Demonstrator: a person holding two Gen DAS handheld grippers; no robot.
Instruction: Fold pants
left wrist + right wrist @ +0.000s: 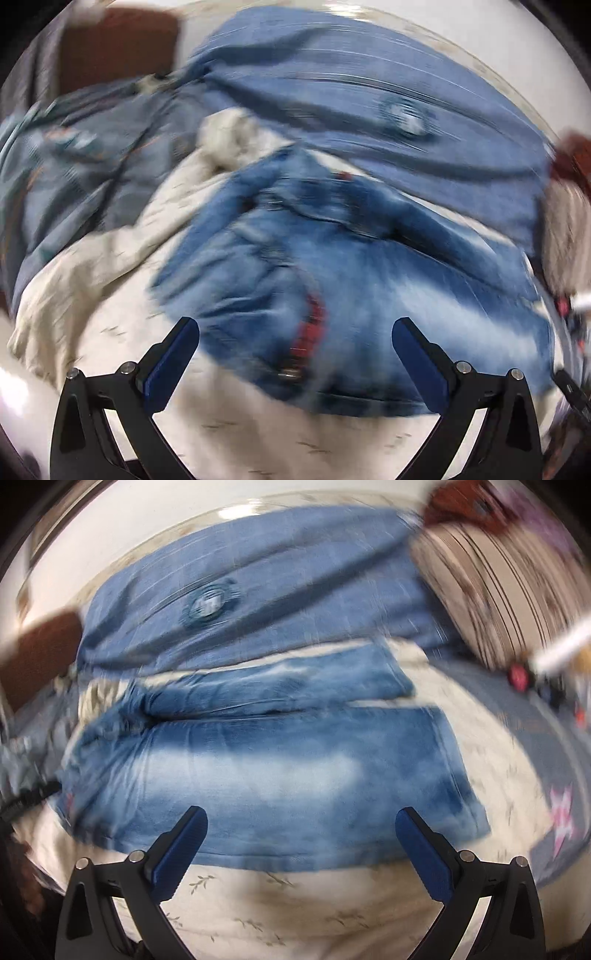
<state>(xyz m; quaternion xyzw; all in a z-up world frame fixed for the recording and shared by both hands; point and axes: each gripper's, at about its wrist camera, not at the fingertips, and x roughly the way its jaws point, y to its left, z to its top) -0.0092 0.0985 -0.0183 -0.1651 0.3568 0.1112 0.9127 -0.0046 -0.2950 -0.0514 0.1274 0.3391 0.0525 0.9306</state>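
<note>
A pair of faded blue jeans (332, 280) lies spread on a cream bedsheet (110, 266). In the left wrist view I see the waist end, with a red-lined fly and a metal button near me. My left gripper (295, 332) is open and empty, just above the waistband. In the right wrist view the jeans (280, 771) show both legs lying side by side, running to the right. My right gripper (301, 819) is open and empty over the near leg's edge. Both views are blurred by motion.
A blue pillow (258, 590) lies behind the jeans, also in the left wrist view (369, 103). A grey-blue quilt (74, 177) is bunched at the left. A striped pillow (491, 590) sits at the right, beside a blue patterned cover (546, 738).
</note>
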